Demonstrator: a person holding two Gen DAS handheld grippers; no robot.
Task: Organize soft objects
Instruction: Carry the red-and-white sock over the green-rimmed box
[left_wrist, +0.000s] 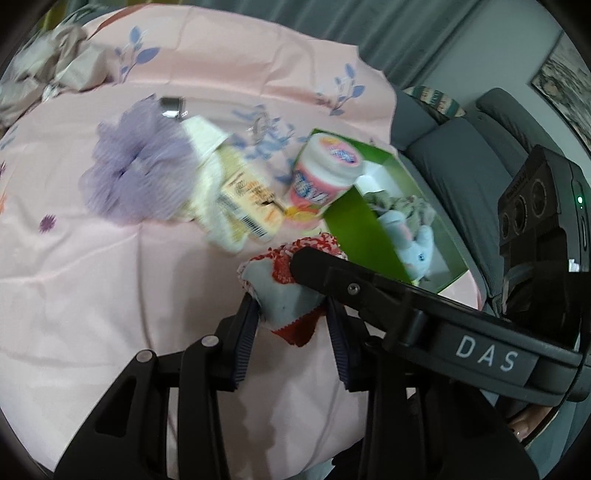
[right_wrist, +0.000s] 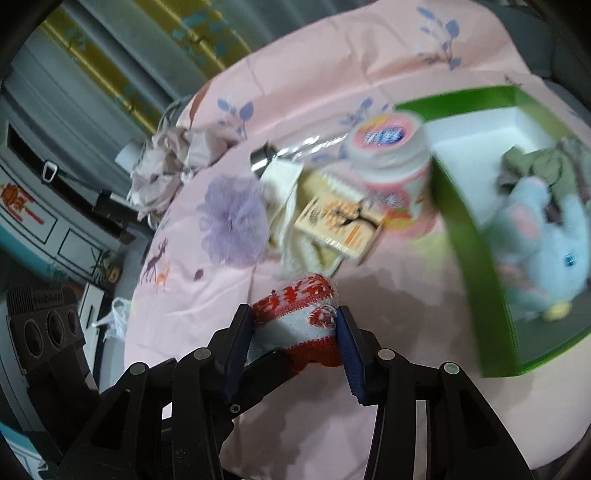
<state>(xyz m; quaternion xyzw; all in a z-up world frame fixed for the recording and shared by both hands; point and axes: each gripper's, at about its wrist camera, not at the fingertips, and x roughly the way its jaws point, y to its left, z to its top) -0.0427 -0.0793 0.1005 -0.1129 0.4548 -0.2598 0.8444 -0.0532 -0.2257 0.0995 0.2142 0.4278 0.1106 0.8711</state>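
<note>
Both grippers are pinching the same red-and-white knit sock (left_wrist: 280, 288): left gripper (left_wrist: 291, 314) squeezes one end, right gripper (right_wrist: 295, 328) clamps the other, holding it just above the pink sheet (left_wrist: 92, 295). Past that sits the green box (right_wrist: 476, 236) with a blue plush elephant (right_wrist: 550, 251) inside, then the purple scrunchie (left_wrist: 136, 170), then the pink-lidded jar (left_wrist: 325, 173) touching the box wall.
</note>
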